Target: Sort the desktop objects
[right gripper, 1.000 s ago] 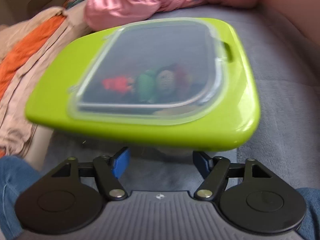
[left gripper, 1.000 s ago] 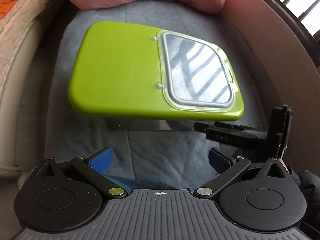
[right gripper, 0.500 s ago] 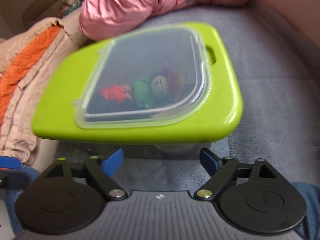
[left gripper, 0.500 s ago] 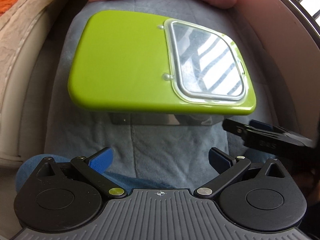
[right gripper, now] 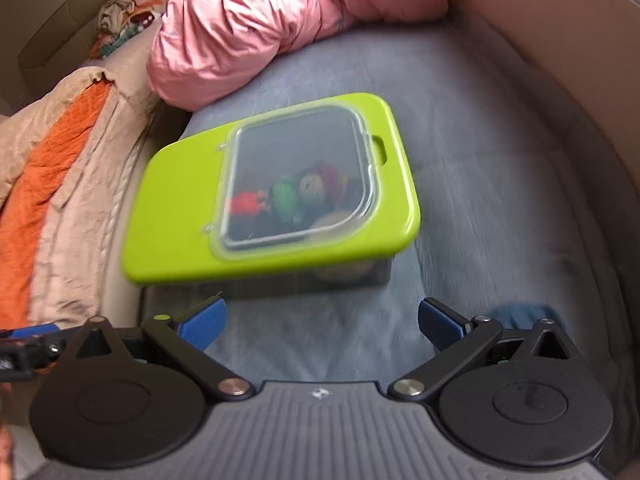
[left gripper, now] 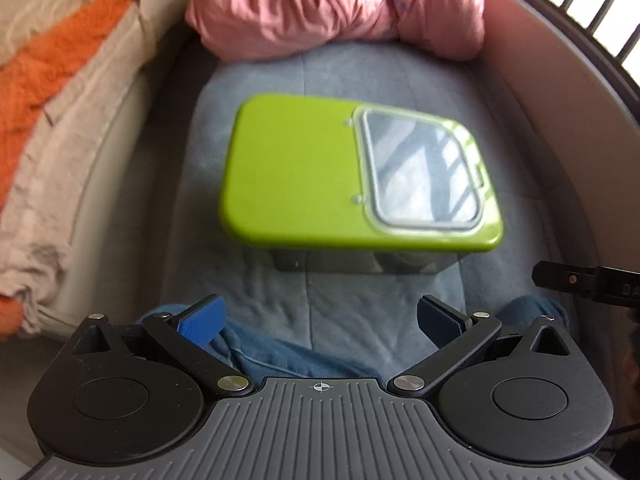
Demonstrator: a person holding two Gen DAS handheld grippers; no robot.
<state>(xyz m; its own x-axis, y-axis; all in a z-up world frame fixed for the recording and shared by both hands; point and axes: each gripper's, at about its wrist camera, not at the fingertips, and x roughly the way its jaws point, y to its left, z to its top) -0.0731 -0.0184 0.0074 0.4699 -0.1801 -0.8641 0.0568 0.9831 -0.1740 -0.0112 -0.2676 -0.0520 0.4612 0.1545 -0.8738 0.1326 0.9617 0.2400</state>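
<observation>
Left gripper (left gripper: 320, 322): jaws apart, nothing between them. Right gripper (right gripper: 320, 322): jaws likewise spread wide and empty. No contact with the box (right gripper: 272, 192) from either.

Compared with a second ago: box smaller in both views, drawn from filling the frame to mid-frame, with bare grey cushion (left gripper: 340, 312) now showing between it and the jaws. Both grippers pulled back and raised. Right gripper, seen at right edge of the left view (left gripper: 588, 282), also off to the side of the box.

Box at centre frame on the cushion, green lid (left gripper: 296, 168) seated, clear flap (right gripper: 300, 176) lying flat and shut. Small toys (right gripper: 288, 198) visible through the flap, inside. Pink bedding (left gripper: 340, 4) at upper frame, orange blanket (left gripper: 52, 80) at upper left, both apart from the box.

Judgement: withdrawal with empty jaws from a closed, filled box consistent with sorting finished. No loose objects in view on the cushion; surroundings outside the frames not checked.
</observation>
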